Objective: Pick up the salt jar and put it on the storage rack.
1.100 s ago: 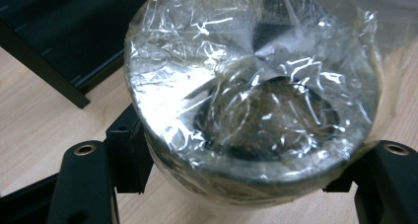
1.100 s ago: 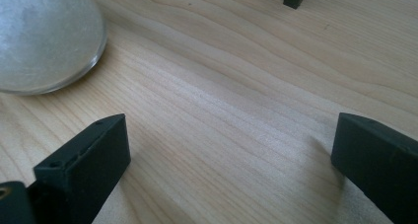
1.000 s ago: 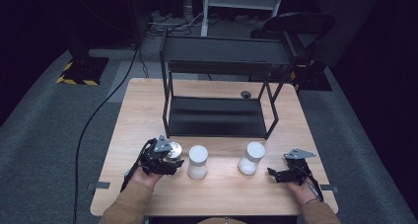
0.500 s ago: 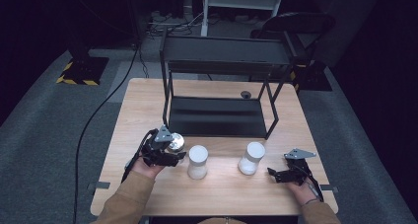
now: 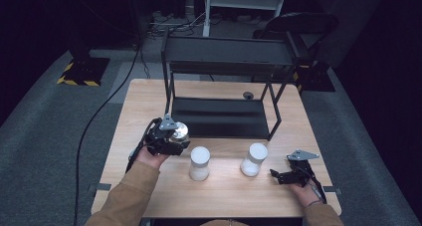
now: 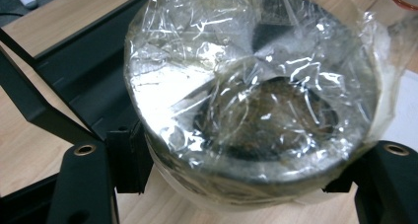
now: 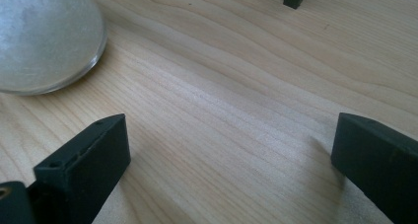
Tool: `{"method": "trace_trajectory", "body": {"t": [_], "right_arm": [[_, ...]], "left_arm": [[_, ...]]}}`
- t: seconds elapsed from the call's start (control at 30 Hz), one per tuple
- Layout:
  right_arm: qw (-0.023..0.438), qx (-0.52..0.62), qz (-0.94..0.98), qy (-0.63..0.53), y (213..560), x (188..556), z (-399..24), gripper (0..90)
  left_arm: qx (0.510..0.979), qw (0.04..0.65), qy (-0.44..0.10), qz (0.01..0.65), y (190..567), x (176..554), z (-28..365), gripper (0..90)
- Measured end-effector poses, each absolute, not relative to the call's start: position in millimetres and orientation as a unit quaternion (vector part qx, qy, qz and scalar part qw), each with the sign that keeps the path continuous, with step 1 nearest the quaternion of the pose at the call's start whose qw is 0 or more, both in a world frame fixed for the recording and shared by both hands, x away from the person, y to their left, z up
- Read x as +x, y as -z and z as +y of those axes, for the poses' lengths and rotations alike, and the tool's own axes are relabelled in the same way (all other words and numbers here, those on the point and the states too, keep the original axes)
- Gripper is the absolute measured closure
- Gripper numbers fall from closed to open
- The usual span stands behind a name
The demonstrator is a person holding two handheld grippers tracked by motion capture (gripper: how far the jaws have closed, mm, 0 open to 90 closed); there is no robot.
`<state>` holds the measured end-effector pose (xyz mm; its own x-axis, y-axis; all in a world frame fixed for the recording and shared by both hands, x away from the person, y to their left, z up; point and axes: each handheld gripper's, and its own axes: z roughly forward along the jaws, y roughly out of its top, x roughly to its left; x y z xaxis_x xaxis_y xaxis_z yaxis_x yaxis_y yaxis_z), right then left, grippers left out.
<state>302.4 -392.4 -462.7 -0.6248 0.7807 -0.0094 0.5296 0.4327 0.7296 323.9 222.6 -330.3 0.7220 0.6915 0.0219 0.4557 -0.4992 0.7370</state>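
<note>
My left gripper (image 5: 178, 139) is shut on a squat jar (image 5: 178, 132) whose top is covered with crinkled clear film, held above the table by the rack's front left leg. In the left gripper view the jar (image 6: 251, 100) sits between the two black jaws of the gripper (image 6: 236, 189), with the rack's lower shelf (image 6: 84, 76) behind it. Two white jars (image 5: 199, 163) (image 5: 254, 159) stand on the table in front of the rack. My right gripper (image 5: 274, 175) (image 7: 226, 155) rests open on the wood, right of the nearer white jar (image 7: 44, 36), with nothing between its jaws.
A black two-level rack (image 5: 224, 56) stands at the middle back of the wooden table (image 5: 149, 96); its lower shelf (image 5: 219, 117) is bare. A small dark round object (image 5: 248, 95) lies behind it. A cable (image 5: 99, 116) trails off the table's left side.
My left gripper has lifted the film-covered jar and carried it away from the person toward the rack. The right gripper and both white jars have stayed put.
</note>
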Motion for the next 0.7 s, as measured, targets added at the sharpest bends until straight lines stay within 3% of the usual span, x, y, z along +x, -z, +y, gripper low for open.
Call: {"method": "trace_trajectory", "body": {"t": [0.7], "right_arm": [[0.176,0.396,0.828,-0.357,463,302,-392,1.1]], "left_arm": [[0.848,0.37,-0.177,0.335,322,359,210,30.2]]}}
